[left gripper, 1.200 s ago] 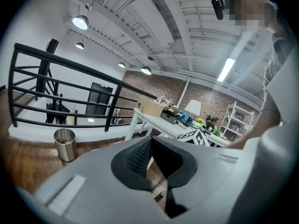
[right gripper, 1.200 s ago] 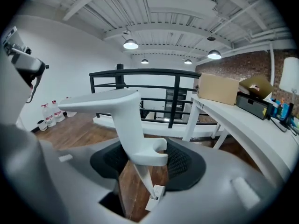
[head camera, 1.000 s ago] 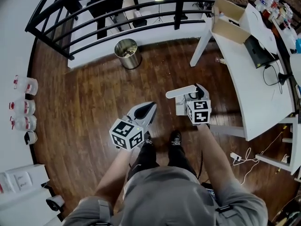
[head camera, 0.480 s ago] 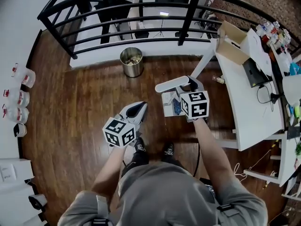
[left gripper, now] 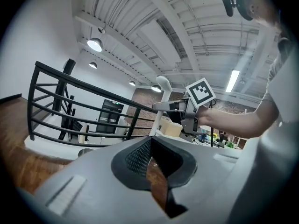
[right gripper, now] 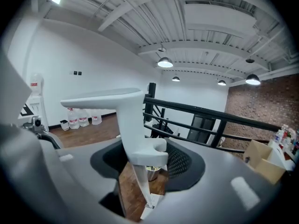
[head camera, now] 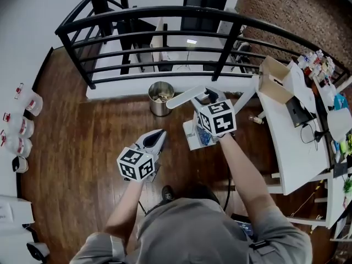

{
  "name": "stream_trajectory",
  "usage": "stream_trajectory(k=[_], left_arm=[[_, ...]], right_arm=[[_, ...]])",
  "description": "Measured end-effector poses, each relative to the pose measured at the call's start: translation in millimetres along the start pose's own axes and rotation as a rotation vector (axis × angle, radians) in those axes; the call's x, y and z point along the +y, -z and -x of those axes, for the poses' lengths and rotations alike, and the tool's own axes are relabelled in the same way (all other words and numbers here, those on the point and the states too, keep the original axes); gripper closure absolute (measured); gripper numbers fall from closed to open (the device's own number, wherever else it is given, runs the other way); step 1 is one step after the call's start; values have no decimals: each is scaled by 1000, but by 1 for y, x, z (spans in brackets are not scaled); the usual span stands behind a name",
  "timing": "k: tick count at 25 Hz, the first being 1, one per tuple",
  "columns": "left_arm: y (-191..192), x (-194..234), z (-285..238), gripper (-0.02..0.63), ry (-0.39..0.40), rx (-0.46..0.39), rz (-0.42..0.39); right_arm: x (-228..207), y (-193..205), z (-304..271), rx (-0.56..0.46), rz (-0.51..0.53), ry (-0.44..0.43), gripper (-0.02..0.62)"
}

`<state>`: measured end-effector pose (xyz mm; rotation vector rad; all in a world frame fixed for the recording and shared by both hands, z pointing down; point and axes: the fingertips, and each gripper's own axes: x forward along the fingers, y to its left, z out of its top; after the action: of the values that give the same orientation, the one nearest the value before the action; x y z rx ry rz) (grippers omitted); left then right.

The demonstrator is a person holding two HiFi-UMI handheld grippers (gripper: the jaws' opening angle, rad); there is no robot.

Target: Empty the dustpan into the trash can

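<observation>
Wooden floor fills most of the head view. A person stands at 6 o'clock on it, both forearms reaching forward.

Black railing arcs across 12 o'clock, bounding the floor.

White surface runs down the 3 o'clock side. An open cardboard box sits at its far end, with clutter beyond it.

Dustpan: white, carried just right of centre with the pan hanging below the hand. Its long handle sticks out towards 10 o'clock, and the handle's tip reaches just beside the can's rim. The pan itself is at 4 o'clock from the can, near but not over it.

Trash can: round, metal, open-topped, upright on the floor close to the railing's base, at 12 o'clock from the person. Something lies inside; I cannot tell what.

Right tool: pinching the dustpan handle, which stands upright between the pads.

Left tool: jaws slightly spread, a strip of floor visible through the gap, nothing held. It sits at 7 o'clock from the can, well apart.

Water bottles: a row along the wall at 9 o'clock.
</observation>
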<state>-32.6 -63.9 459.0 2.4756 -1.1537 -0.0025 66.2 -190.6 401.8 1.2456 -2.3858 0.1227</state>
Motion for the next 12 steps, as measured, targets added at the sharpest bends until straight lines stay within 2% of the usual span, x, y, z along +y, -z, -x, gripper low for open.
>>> stream_trajectory(k=[5,12], left_arm=[[-29,51,-16,601,-42,-23,-11],[-84,122,-66,601,-74,-41,-56]], right_arm=[[9,-52,-56,-23,16,-56,385],[-12,-140,-125,-66,14,-101,385]])
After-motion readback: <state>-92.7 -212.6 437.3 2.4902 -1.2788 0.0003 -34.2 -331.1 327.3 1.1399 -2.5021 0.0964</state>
